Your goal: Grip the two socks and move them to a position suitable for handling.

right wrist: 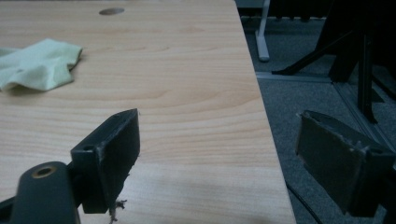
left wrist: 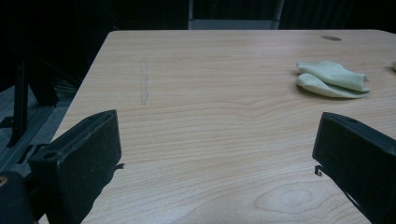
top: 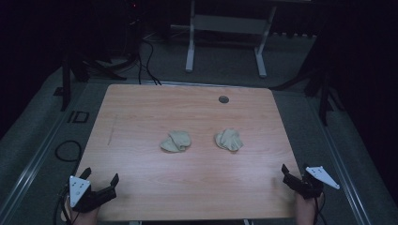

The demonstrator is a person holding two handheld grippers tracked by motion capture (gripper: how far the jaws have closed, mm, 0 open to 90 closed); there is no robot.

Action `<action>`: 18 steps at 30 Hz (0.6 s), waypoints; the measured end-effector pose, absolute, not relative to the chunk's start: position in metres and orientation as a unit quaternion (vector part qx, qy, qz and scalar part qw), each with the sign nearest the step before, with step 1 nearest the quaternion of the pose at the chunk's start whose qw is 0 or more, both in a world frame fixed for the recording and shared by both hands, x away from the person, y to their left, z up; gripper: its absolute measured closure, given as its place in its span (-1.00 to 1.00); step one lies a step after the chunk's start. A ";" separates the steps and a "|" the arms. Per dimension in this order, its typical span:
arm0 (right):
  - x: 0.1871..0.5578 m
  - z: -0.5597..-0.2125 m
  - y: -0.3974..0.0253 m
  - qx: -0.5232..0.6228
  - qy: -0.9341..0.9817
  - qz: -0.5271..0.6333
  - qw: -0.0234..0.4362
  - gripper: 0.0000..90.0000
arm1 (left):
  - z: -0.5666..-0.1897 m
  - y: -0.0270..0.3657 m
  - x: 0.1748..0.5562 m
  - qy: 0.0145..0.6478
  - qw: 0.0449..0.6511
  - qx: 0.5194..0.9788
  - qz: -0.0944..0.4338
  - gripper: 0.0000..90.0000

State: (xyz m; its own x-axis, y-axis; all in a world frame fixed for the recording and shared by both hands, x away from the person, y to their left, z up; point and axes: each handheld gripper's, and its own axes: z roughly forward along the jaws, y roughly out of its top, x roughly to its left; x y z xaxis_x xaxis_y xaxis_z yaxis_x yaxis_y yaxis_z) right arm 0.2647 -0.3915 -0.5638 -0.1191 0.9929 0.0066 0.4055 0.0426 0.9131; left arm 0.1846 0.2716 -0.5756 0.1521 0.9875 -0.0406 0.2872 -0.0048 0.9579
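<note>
At the near left corner of the wooden table (top: pixel 141 187) the left gripper (top: pixel 101 183) lies low, jaws spread wide and empty. Two crumpled pale cloths (top: pixel 176 141) (top: pixel 229 139) rest mid-table, well apart from both grippers. At the near right edge the right gripper (top: pixel 294 173) hangs with jaws wide apart, one over the floor.

The right gripper (right wrist: pixel 217 158) has its two black jaws spread wide apart with nothing between them. Its left jaw hangs over the pale wooden surface (right wrist: pixel 187 93) near the right edge, while the other jaw sits out past that edge, above grey carpet (right wrist: pixel 299 100). A crumpled pale green cloth (right wrist: pixel 39 65) lies on the surface at the far left, well apart from the jaws. A small dark round hole (right wrist: pixel 112 11) marks the surface near its far edge. Dark stand legs (right wrist: pixel 359 56) rise from the carpet at the right.
</note>
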 end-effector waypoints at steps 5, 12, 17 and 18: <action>0.265 -0.564 -0.392 0.559 0.627 0.412 0.353 -0.69 | -0.575 0.272 0.185 0.529 0.463 0.601 0.379 -0.97; 0.268 -0.556 -0.398 0.563 0.642 0.419 0.308 -0.69 | -0.575 0.271 0.186 0.530 0.463 0.602 0.377 -0.97; 0.272 -0.552 -0.391 0.558 0.663 0.406 0.290 -0.69 | -0.577 0.269 0.188 0.526 0.464 0.602 0.380 -0.97; 0.274 -0.550 -0.386 0.553 0.671 0.403 0.284 -0.69 | -0.577 0.269 0.188 0.527 0.466 0.602 0.378 -0.97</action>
